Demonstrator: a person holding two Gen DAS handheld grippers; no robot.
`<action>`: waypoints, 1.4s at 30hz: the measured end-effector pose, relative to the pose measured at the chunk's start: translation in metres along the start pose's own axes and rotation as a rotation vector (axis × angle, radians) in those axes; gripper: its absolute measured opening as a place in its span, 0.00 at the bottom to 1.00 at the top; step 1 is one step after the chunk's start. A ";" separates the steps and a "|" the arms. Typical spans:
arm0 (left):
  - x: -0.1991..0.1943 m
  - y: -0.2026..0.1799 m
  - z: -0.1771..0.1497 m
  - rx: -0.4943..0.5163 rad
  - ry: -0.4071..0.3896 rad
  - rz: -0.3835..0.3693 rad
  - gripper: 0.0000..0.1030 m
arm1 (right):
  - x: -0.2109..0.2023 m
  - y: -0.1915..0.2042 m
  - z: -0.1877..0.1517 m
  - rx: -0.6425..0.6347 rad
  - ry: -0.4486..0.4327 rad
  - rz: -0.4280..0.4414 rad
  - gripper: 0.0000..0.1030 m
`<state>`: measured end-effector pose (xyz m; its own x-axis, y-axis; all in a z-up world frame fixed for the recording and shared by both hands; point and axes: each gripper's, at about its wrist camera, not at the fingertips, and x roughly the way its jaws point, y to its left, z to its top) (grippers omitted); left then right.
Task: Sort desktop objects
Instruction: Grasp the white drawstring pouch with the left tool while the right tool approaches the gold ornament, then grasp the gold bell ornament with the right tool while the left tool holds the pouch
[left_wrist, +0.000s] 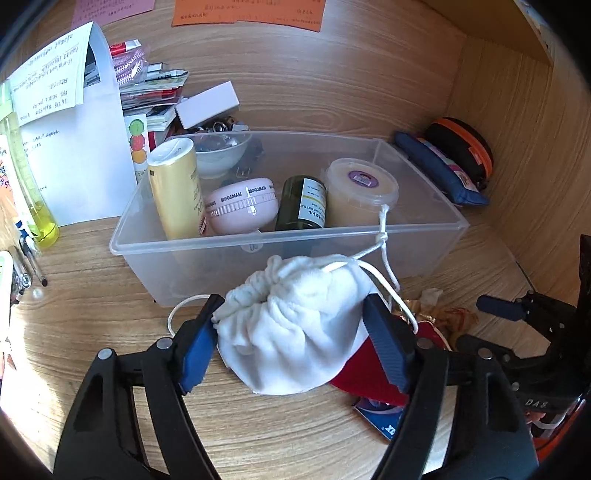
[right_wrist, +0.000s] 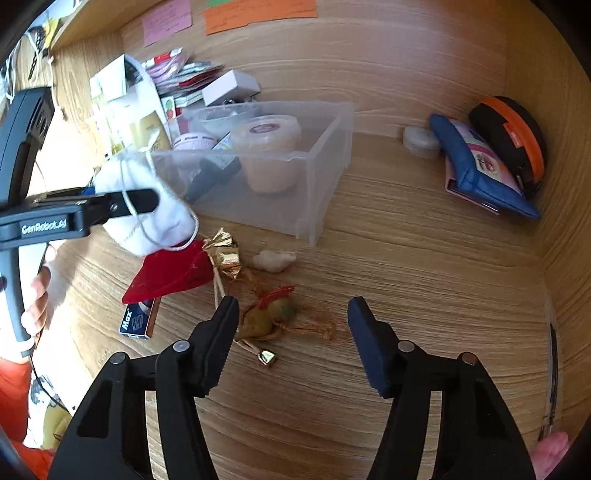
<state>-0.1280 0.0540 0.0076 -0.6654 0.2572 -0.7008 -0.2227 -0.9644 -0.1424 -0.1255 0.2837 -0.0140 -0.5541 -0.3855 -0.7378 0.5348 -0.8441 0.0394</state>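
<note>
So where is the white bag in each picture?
Left wrist view: the white bag sits low in the middle, between the left gripper pads, which press on it.
Right wrist view: it is at the left, beside the red pouch.
Shared landmark: the clear plastic box just behind the bag.

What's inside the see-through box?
In the clear box: a gold tube, a pink round gadget, a dark bottle and a lidded tub. The floor beneath them is hidden.
</note>
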 end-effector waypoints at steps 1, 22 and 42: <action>0.001 0.000 0.000 0.000 -0.002 0.001 0.72 | 0.002 0.002 0.000 -0.008 0.007 0.000 0.52; 0.006 -0.003 0.001 -0.003 -0.042 -0.008 0.52 | 0.015 0.004 0.008 -0.014 0.031 0.013 0.24; -0.051 -0.004 0.008 -0.033 -0.149 -0.046 0.51 | -0.046 -0.011 0.030 0.029 -0.127 -0.006 0.24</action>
<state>-0.0983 0.0456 0.0494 -0.7536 0.3053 -0.5821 -0.2334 -0.9522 -0.1972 -0.1246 0.2993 0.0394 -0.6346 -0.4233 -0.6466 0.5136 -0.8562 0.0564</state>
